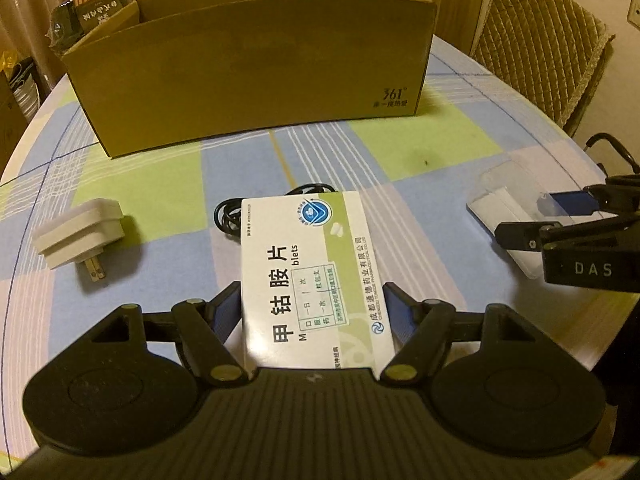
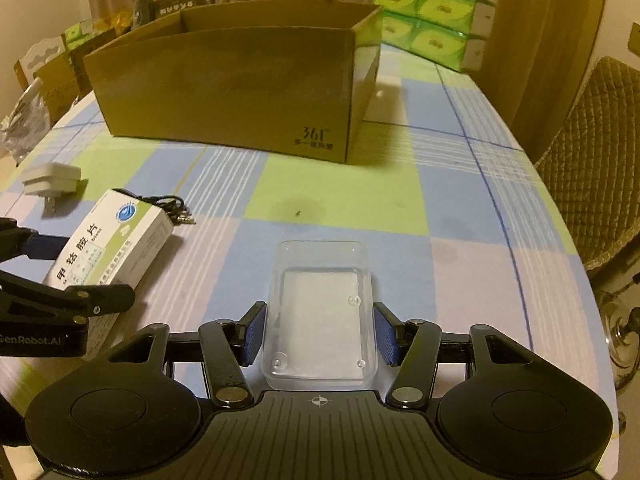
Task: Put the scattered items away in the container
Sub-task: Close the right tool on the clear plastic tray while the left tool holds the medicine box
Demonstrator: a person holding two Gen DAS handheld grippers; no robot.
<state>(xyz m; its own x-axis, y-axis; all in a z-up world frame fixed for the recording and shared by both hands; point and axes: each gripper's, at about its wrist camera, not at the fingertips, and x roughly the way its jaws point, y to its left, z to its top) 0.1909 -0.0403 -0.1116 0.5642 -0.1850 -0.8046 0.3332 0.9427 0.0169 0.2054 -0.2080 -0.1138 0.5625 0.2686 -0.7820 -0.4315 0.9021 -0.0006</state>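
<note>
Two grips underway. Medicine box (image 1: pixel 308 276) at lower centre, clamped between left gripper (image 1: pixel 312 312) pads; clear plastic case (image 2: pixel 320 312) at lower centre, squeezed by right gripper (image 2: pixel 318 334). Cardboard box (image 1: pixel 248 64) across upper frame. Risks: slick case popping out; medicine box snagging black cable (image 1: pixel 228 216) behind it.
</note>
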